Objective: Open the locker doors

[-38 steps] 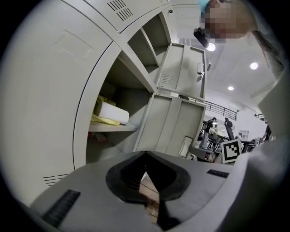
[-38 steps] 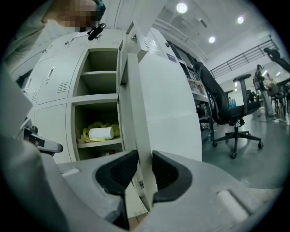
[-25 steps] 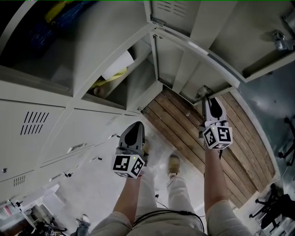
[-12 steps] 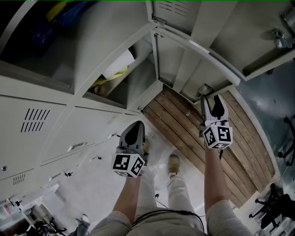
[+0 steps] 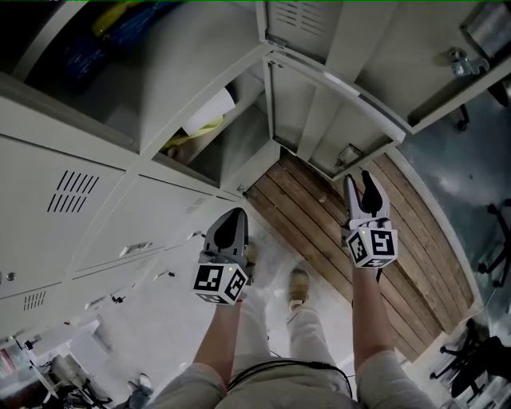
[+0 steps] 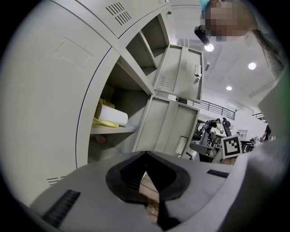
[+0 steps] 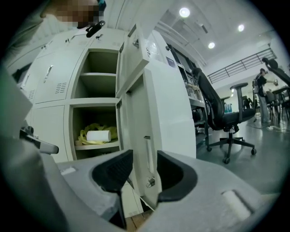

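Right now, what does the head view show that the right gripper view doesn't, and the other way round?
Only the head view shows the person's shoes and trouser legs, seen from above. Only the right gripper view shows the ceiling lights and a balcony railing far across the room. Both show the open locker door and the open compartment beside it, where a white roll lies on something yellow.

A white roll [image 7: 98,135] is seen on yellow cloth [image 7: 85,134] at centre left — a black office chair [image 7: 222,118] at right.
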The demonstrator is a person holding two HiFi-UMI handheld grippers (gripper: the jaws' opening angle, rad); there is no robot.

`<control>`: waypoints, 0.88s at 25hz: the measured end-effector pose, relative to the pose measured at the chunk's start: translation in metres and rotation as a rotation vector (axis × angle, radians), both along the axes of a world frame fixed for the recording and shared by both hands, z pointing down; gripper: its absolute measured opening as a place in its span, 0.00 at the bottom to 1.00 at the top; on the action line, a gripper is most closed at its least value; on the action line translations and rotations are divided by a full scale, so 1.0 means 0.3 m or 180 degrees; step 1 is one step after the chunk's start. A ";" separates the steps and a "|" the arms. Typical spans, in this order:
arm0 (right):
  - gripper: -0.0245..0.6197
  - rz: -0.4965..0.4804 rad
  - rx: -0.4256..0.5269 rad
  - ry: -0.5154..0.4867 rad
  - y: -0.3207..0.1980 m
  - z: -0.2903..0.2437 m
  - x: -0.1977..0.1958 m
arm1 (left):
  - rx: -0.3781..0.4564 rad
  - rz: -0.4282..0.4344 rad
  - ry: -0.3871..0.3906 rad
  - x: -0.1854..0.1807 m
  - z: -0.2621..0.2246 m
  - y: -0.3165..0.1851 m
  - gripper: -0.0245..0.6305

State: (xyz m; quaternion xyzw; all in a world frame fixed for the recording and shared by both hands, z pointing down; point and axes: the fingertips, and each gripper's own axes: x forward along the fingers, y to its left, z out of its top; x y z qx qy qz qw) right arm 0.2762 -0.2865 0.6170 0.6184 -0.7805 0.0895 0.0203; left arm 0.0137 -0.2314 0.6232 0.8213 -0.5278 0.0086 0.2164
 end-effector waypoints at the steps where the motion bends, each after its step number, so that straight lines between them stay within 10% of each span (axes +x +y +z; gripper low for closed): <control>1: 0.27 -0.0034 0.0003 0.0016 0.013 -0.010 -0.011 | 0.0009 -0.0002 -0.0005 -0.003 -0.009 0.005 0.04; 8: 0.05 -0.0460 -0.0009 0.0189 0.080 -0.077 -0.147 | 0.0064 0.0017 -0.0020 -0.025 -0.070 0.043 0.04; 22: 0.04 -0.0951 0.0083 -0.0235 0.214 -0.379 -0.357 | 0.0277 -0.0036 0.0018 -0.083 -0.328 0.139 0.04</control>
